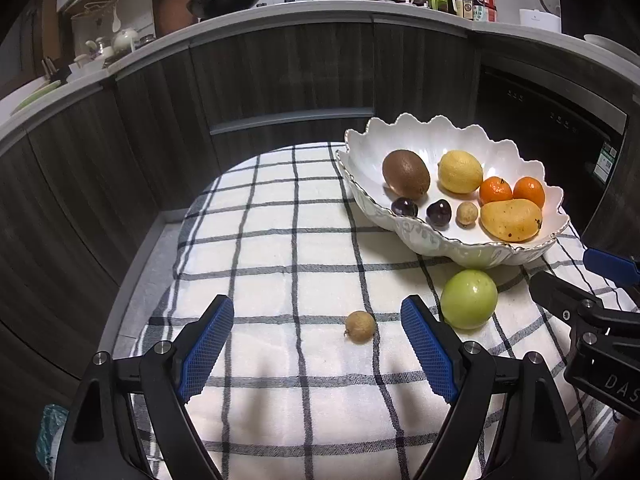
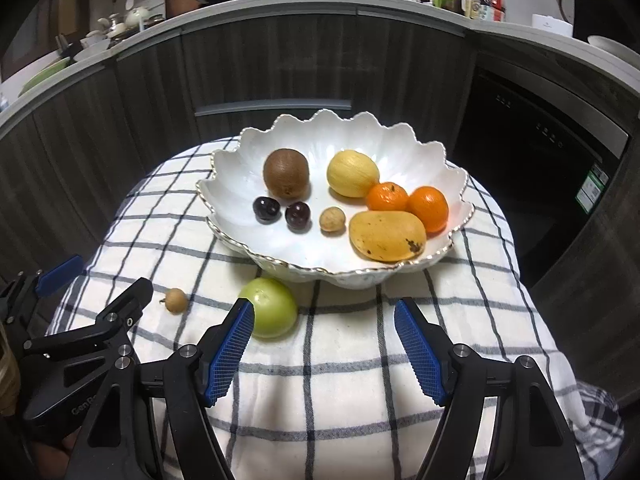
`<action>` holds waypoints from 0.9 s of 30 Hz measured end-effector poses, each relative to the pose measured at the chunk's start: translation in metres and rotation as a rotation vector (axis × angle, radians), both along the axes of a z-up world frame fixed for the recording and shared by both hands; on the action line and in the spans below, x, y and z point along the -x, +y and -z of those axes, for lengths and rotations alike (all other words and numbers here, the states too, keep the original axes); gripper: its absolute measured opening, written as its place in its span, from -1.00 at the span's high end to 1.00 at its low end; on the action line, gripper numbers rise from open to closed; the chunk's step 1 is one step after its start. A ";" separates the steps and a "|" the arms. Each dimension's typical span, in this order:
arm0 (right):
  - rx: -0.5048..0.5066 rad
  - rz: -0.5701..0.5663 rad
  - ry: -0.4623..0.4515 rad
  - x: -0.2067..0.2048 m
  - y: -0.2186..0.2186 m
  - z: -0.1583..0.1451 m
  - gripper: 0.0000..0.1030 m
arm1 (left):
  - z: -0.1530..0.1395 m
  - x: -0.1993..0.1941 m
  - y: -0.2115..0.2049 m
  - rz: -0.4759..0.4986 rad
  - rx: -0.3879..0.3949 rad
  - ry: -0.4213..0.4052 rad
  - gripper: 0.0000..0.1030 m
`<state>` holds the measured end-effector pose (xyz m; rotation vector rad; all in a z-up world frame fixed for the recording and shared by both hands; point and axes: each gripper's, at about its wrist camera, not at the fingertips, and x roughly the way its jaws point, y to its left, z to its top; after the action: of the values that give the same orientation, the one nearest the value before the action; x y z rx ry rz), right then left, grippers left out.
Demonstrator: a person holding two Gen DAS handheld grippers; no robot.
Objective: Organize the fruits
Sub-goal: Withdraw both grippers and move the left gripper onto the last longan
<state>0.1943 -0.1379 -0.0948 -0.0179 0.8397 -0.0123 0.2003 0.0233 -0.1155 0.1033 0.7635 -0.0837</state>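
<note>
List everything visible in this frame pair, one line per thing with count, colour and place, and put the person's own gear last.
bowl: 1, white, scalloped gilt rim, far on the cloth
kiwi: 1, brown, in bowl, back left
lemon: 1, yellow, in bowl, back centre
tangerines: 2, orange, in bowl, right
mango: 1, yellow, in bowl, front right
cherries: 2, dark, in bowl, front left
longan in bowl: 1, tan, centre
loose longan: 1, tan, on cloth
green apple: 1, on cloth beside bowl
checked cloth: 1, white and dark
left gripper: 1, black, blue pads, open
right gripper: 1, same, open
</note>
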 end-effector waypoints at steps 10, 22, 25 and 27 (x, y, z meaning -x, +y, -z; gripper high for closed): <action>0.001 0.055 0.015 -0.003 -0.007 0.013 -0.43 | 0.019 -0.015 -0.011 0.027 -0.008 0.050 -0.41; -0.033 0.100 0.060 -0.012 -0.018 0.031 -0.43 | 0.042 -0.029 -0.019 0.057 0.001 0.114 0.00; -0.042 0.104 0.072 -0.014 -0.019 0.035 -0.43 | 0.047 -0.031 -0.019 0.063 0.015 0.135 0.12; -0.047 0.104 0.079 -0.015 -0.019 0.036 -0.43 | 0.050 -0.032 -0.019 0.068 0.022 0.146 0.16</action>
<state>0.2096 -0.1571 -0.1311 0.0695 0.9188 -0.0898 0.2320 0.0038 -0.1651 0.1029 0.9046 -0.1653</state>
